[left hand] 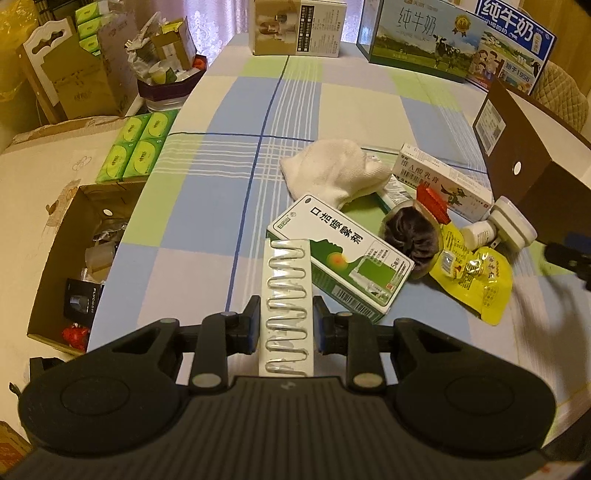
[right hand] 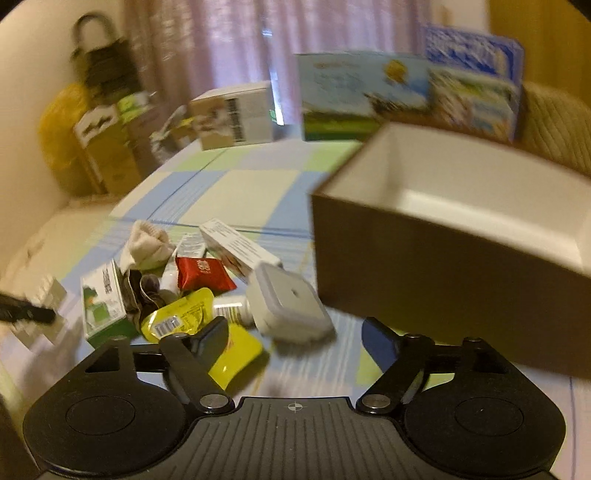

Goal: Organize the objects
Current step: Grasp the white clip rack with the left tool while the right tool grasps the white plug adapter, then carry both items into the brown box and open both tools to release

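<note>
In the left wrist view my left gripper (left hand: 286, 325) is shut on a silver blister strip (left hand: 286, 280), held just above the checked tablecloth (left hand: 207, 206). Right of it lies a pile: a green-and-white spray box (left hand: 340, 258), a white sock (left hand: 332, 173), an ointment box (left hand: 439, 181), a red packet (left hand: 434, 203), a dark fuzzy item (left hand: 413, 232), a yellow pouch (left hand: 476, 277) and a white plug adapter (left hand: 511, 225). My right gripper (right hand: 297, 339) is open, just short of the plug adapter (right hand: 288, 306), left of the brown box (right hand: 443, 236) with its white inside bare.
Milk cartons (left hand: 421, 37) and a beige carton (left hand: 295, 26) stand along the table's far edge. Off the left edge sit green tissue packs (left hand: 135, 147) and an open cardboard box (left hand: 74, 266) with odds and ends. The right wrist view is motion-blurred.
</note>
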Demonstrator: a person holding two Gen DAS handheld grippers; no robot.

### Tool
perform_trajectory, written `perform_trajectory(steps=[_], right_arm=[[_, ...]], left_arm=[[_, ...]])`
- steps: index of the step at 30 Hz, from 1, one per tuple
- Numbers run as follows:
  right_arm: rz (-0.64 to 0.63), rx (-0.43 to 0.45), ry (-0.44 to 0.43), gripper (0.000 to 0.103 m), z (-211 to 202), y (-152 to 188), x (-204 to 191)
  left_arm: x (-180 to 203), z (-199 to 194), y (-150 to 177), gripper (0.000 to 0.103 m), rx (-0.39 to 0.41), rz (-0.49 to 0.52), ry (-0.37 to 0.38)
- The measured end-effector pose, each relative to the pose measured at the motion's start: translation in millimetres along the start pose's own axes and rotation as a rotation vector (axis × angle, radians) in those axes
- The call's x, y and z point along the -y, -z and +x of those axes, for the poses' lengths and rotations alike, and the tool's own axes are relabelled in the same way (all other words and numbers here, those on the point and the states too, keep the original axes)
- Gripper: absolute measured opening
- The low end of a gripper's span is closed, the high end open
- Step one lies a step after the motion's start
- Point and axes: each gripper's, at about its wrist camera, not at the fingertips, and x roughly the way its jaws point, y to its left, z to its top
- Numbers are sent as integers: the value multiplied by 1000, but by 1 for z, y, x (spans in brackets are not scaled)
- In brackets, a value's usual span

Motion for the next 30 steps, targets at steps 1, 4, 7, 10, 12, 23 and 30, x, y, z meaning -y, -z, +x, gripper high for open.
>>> perform_trajectory(steps=[1, 4, 7, 10, 12, 23, 30], right_arm=[[-45, 7, 2, 71, 5, 0, -6], [-164, 7, 29, 63, 25, 2, -20], [-256, -5, 75, 57, 45, 10, -30], [-339, -7, 116, 50, 59, 17, -36], [-388, -5, 135, 45, 64, 20, -41], [-236, 17, 81, 28, 36, 20, -21], [158, -7, -33, 28, -12, 9, 25]], left_arm=[[1, 0, -1, 23, 1, 0, 1], [4, 1, -2, 23, 3, -2, 5], [6, 3, -4, 23, 2, -4, 8], [8, 6, -5, 23, 0, -4, 12], [9, 7, -6, 23, -4, -2, 14], [15, 1, -1, 23, -3, 1, 21], [34, -14, 0, 23, 16, 30, 58]])
